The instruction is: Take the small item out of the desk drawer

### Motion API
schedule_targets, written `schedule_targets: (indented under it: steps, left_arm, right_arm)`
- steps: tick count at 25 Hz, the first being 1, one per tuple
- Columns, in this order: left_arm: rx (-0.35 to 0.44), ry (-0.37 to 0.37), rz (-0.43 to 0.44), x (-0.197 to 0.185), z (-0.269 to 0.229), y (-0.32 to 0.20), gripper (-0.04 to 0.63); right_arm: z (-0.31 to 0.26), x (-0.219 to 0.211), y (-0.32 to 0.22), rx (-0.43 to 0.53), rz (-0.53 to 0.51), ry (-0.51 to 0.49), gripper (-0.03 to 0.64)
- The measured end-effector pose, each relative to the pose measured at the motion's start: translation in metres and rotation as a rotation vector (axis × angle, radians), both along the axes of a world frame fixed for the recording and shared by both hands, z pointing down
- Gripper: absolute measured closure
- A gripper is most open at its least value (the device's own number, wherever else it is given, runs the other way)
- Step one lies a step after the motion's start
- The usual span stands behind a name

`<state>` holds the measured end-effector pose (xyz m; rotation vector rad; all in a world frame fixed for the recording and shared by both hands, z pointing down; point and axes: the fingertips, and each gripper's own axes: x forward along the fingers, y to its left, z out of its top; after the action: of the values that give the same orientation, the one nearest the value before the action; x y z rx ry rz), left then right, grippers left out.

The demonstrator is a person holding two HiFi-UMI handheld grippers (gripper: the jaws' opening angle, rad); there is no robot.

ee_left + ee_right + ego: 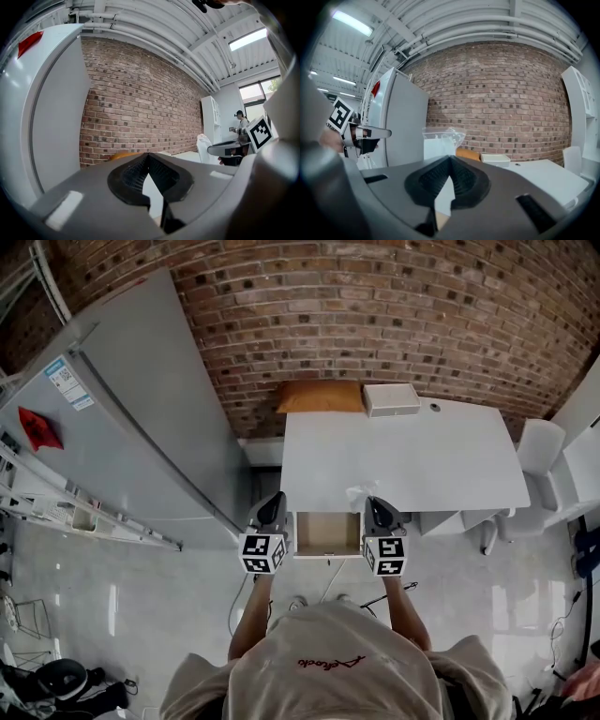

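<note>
The desk drawer [327, 533] is pulled out under the front edge of the white desk [441, 460], and its pale wooden inside looks bare. A small clear plastic bag [360, 491] [440, 139] sits on the desk edge just behind the drawer, ahead of my right gripper. My left gripper [273, 500] [149, 156] hangs at the drawer's left side and my right gripper [377, 503] [451, 159] at its right side. Both are shut with nothing between the jaws, and neither touches the bag or the drawer.
A tall grey refrigerator [141, 427] stands left of the desk. At the desk's back edge, against the brick wall, lie an orange cushion [320, 397] and a white box [391, 399]. A white chair [539, 448] stands at the right. Cables trail on the floor below the drawer.
</note>
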<state>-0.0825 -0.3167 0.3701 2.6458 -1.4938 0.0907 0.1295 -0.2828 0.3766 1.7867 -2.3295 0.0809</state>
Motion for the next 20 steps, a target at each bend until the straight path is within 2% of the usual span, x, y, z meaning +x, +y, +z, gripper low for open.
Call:
schedule_targets:
  steps: [20]
  left_arm:
    - [0.018,-0.007,0.008,-0.003,-0.008,-0.012,0.586]
  right_arm:
    - [-0.011,-0.003,-0.015,0.021,0.009,0.006,0.605]
